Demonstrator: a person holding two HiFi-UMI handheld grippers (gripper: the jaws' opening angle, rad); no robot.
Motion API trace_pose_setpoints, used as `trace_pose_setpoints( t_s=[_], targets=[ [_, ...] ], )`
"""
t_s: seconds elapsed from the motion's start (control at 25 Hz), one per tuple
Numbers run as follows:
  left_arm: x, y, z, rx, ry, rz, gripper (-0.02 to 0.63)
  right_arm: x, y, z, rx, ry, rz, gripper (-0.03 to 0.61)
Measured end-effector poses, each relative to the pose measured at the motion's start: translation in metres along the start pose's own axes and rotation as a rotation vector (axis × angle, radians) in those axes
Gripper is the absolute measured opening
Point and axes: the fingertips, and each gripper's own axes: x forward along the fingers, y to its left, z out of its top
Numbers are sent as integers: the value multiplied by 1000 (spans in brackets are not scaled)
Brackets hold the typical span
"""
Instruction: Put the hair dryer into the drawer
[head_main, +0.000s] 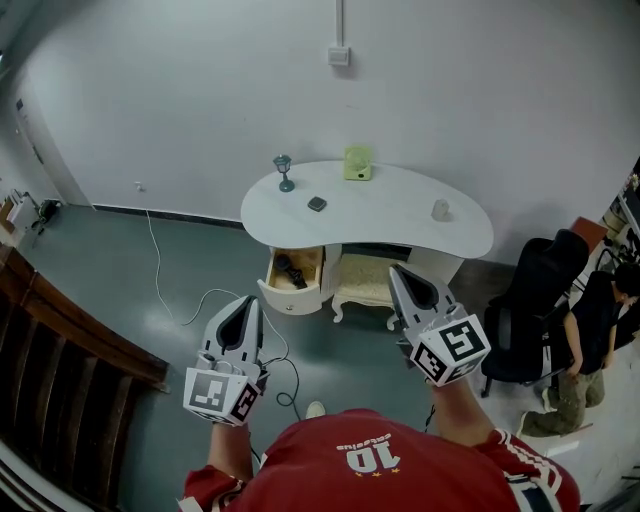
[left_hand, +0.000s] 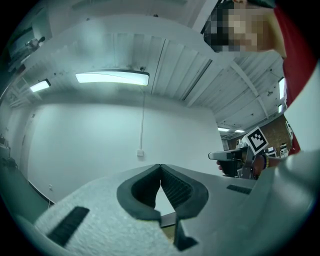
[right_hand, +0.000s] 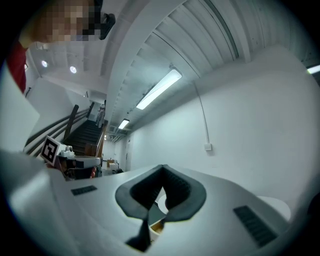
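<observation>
Left gripper (left_hand: 160, 166): you hold it about level in mid-air, jaws brought together at the tips, nothing between them; right gripper (right_hand: 163, 168): likewise pinched closed and empty, held beside the left, well short of the furniture.

Hair dryer (head_main: 291, 270): a dark shape lying inside the drawer (head_main: 285, 298); that drawer stands pulled out at the table's left front.

Table (head_main: 400, 215): white, kidney-shaped, set against the wall; on its top, a small goblet (head_main: 284, 172) at the back left, a pale green object (head_main: 358, 163) at the back centre, a small dark square item (head_main: 317, 204) nearer the front, a whitish cup (head_main: 441, 209) to the right.

Stool (head_main: 365, 285): cream, tucked under the table beside the drawer.

Wall (head_main: 180, 100): plain white, with a socket (head_main: 339, 55) above the table.

Floor (head_main: 120, 280): grey-green; a white cable (head_main: 157, 272) trails across it.

Black chair (head_main: 530, 320): at the right, a person (head_main: 598, 330) beside it; wooden railing (head_main: 60, 370) at the left.
</observation>
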Motion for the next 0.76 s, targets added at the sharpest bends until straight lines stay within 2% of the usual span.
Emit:
trace_pose_setpoints(
  t_s=[0.52, 0.76],
  targets=[
    [6, 8, -15, -2, 31, -9, 0, 11, 5, -8, -24, -1, 10, 3],
    [6, 12, -15, -12, 20, -10, 0, 13, 3, -8, 8, -1, 6, 3]
  ],
)
